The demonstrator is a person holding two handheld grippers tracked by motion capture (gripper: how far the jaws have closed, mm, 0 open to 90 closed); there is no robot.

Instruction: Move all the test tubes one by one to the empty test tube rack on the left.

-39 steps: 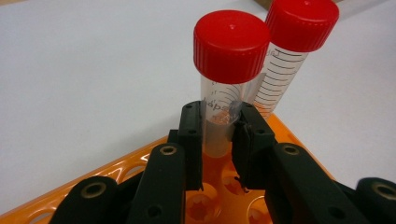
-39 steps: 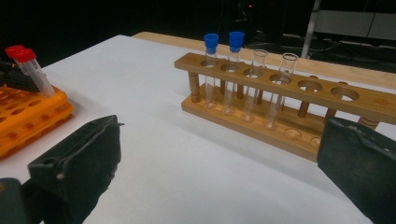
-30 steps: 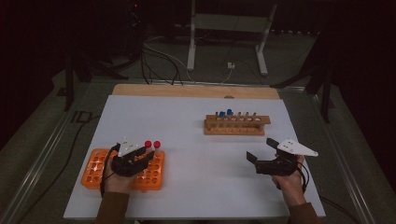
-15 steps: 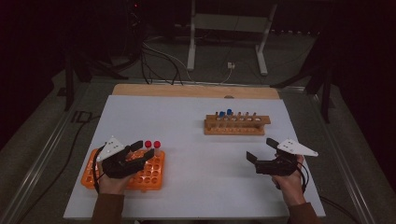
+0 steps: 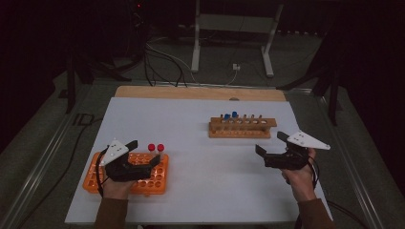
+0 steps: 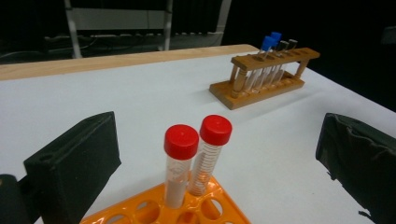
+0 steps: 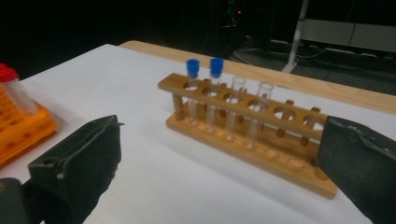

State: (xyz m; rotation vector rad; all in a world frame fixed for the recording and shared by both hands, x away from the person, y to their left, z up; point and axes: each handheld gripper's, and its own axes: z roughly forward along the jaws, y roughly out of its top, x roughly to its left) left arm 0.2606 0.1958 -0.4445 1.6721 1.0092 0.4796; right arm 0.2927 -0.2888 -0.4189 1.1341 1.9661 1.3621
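Left tongs gaping empty just short of two red-capped clear plastic tubes; right tongs likewise spread, facing long wooden rack.

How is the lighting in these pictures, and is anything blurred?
High view: dim, the room beyond the white table nearly black. Left gripper view: red-capped tubes sharp, wooden rack slightly soft. Right gripper view: wooden rack fairly clear, orange rack at the edge blurred.

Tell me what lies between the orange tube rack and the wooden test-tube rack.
Nothing: the high view shows bare white tabletop between orange tube rack and wooden test-tube rack.
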